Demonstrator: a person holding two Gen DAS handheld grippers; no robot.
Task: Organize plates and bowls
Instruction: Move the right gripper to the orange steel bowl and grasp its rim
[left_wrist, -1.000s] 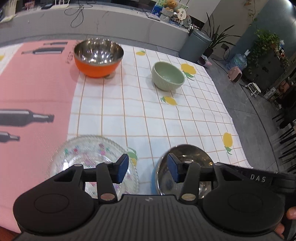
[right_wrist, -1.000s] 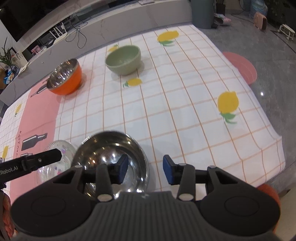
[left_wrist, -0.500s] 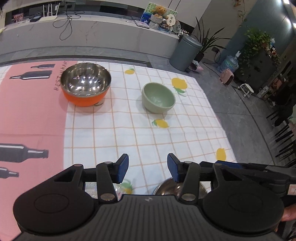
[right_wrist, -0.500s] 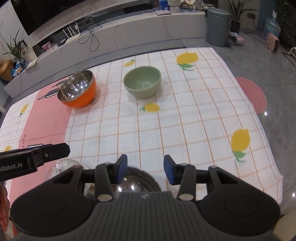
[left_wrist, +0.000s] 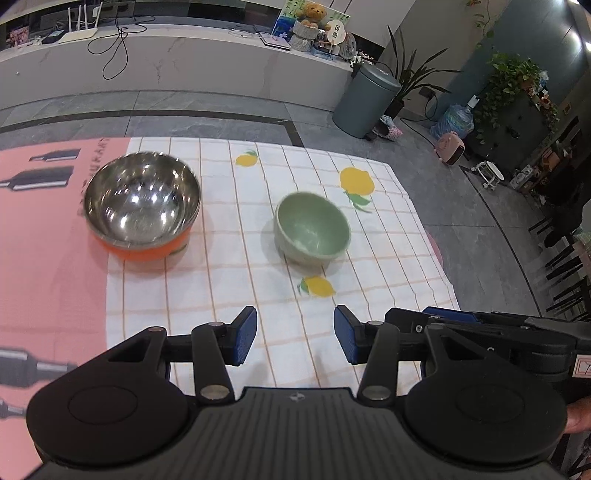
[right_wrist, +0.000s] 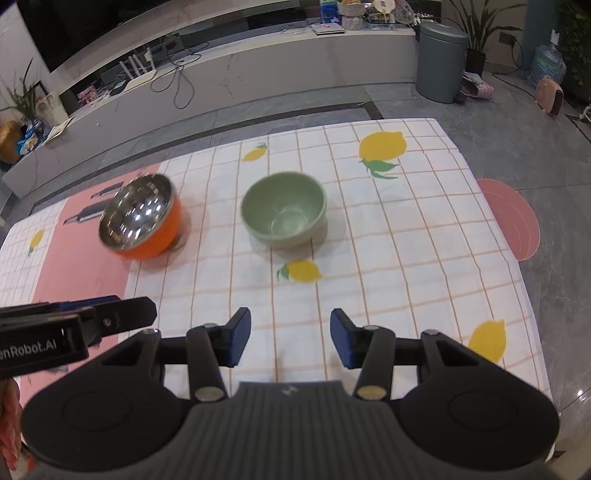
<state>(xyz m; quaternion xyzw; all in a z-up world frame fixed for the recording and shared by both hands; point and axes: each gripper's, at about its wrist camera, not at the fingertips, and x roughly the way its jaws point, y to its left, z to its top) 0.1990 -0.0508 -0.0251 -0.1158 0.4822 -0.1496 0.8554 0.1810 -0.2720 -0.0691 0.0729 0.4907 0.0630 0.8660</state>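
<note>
Two bowls sit apart on the tablecloth (left_wrist: 280, 295): orange steel bowl (left_wrist: 142, 206) left, green bowl (left_wrist: 312, 225) right; left gripper (left_wrist: 295, 334) half open, empty; right gripper (right_wrist: 290, 338) jaws just been opening, nothing between them; likely raised to approach bowls for stacking.

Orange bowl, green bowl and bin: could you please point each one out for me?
orange bowl (left_wrist: 142, 199), left wrist view, steel inside.
green bowl (right_wrist: 284, 214), right wrist view, inner wall.
bin (left_wrist: 365, 99), left wrist view, side wall.
</note>
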